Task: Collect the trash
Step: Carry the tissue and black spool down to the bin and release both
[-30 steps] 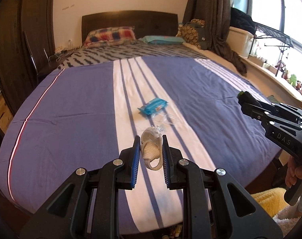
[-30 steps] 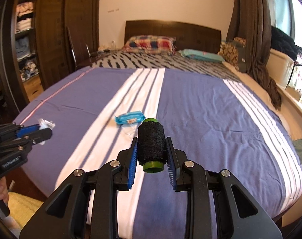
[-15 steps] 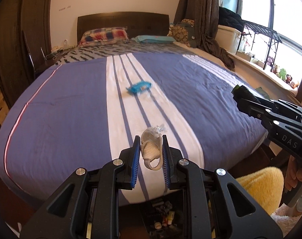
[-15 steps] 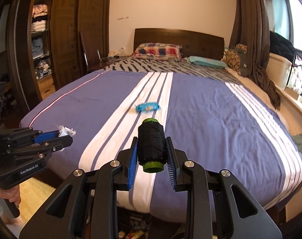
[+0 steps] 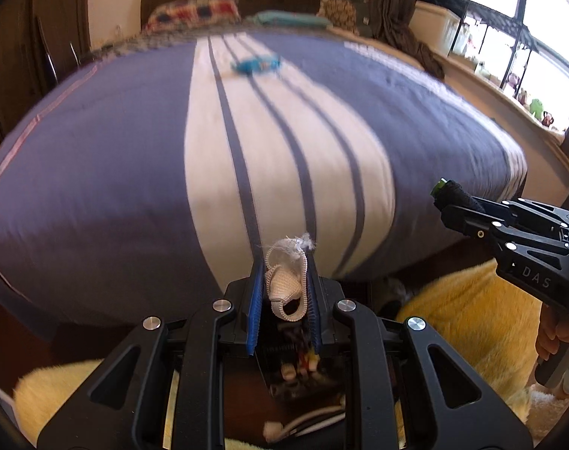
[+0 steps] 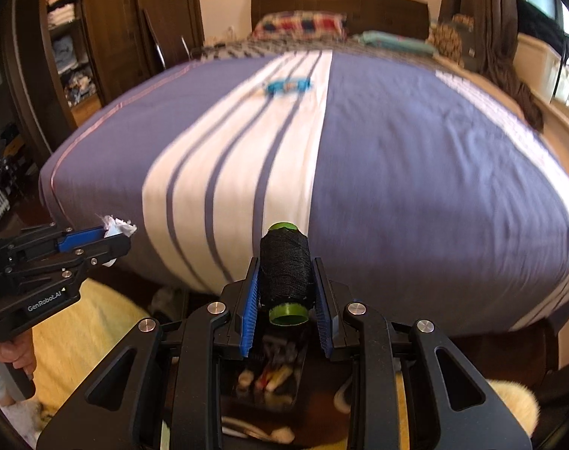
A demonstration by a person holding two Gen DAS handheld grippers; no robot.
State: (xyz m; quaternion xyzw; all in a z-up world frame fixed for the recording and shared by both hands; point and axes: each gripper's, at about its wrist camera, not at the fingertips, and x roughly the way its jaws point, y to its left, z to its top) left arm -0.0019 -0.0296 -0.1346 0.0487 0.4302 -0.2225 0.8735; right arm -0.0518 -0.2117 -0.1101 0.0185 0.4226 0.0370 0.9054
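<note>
Two grippers: left gripper [image 5: 283, 292] clamps one rag [image 5: 286, 281], right gripper [image 6: 285, 285] one spool [image 6: 284, 270].

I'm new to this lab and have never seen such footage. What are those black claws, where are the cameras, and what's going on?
No robot here: a person carries a handheld two-finger gripper in each hand, and a fisheye camera on each one looks forward along its fingers. That is why black claws fill the bottom of both pictures.

The left camera shows the left gripper shut on a beige fabric scrap. The right gripper appears at its right edge.

The right camera shows the right gripper shut on a spool of black thread with green ends.

Both face a bed with a purple and white striped cover. A blue wrapper lies on the cover, far up the white stripe. Below the grippers sits a dark bin holding small items, probably where the trash goes.
</note>
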